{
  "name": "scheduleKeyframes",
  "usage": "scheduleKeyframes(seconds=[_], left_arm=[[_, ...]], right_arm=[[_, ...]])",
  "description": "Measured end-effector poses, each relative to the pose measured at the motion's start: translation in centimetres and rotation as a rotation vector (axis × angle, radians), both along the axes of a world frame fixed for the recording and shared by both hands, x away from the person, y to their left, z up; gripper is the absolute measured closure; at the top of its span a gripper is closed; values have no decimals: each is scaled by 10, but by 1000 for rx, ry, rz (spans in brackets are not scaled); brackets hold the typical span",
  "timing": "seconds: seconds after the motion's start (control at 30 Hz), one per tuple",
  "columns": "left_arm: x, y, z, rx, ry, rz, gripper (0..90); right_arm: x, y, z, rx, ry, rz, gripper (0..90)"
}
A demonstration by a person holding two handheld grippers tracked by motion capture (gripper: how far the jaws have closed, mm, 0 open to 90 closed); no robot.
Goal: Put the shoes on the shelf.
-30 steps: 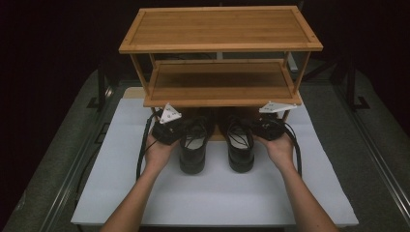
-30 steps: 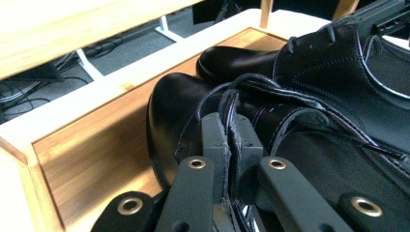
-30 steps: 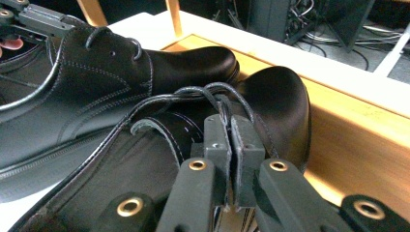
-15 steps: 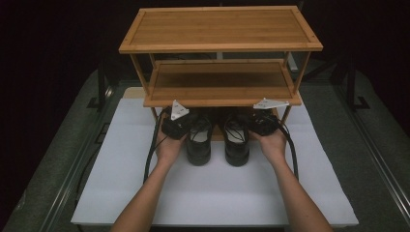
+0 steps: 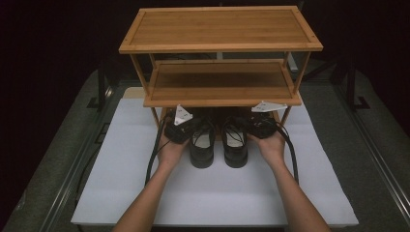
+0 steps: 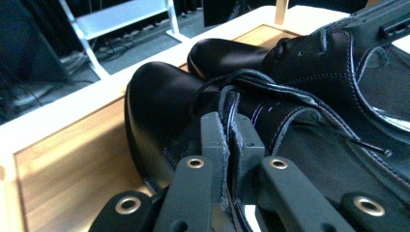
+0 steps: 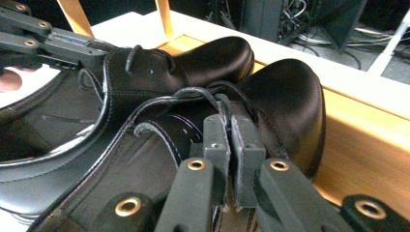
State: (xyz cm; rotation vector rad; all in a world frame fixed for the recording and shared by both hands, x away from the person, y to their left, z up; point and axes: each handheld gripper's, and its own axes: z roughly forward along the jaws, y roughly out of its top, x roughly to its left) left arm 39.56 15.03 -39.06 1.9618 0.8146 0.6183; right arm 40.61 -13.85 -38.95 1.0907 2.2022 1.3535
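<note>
Two black lace-up shoes are standing side by side, toes pointing away from the person, on the bottom board of the wooden rack (image 5: pixel 220 29). The left shoe (image 5: pixel 202 145) is being gripped at its outer collar edge by the left gripper (image 5: pixel 178 126), whose jaws are pinching narrowly on the leather. The right shoe (image 5: pixel 235 145) is being gripped likewise by the right gripper (image 5: pixel 261 124), jaws nearly closed on its collar. Each gripper is lying just outside its own shoe. The rack is carrying three boards and is resting on one white mat (image 5: pixel 121 193) covering the table (image 5: pixel 58 159). Two forearms are entering from below.
</note>
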Motion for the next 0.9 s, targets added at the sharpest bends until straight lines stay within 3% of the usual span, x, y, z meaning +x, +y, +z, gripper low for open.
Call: scheduleKeyframes(seconds=[0.1,0.27,0.4,0.6,0.77,0.9], left_arm=[[1,4,1,-13,10,-13,801],[-1,12,6,-26,19,-34,593],[-9,22,15,-21,30,-78,442],[-30,43,23,-40,56,-136,309],[-52,57,17,-20,90,-175,219],[-63,63,2,-3,108,-182,187]], right_arm=[[-1,-1,1,2,2,0,827],[-4,-7,6,15,5,-5,619],[-14,-14,14,7,-3,-2,497],[-36,-31,20,17,-5,6,403],[-56,-45,17,26,2,18,344],[-73,-54,6,23,7,27,290]])
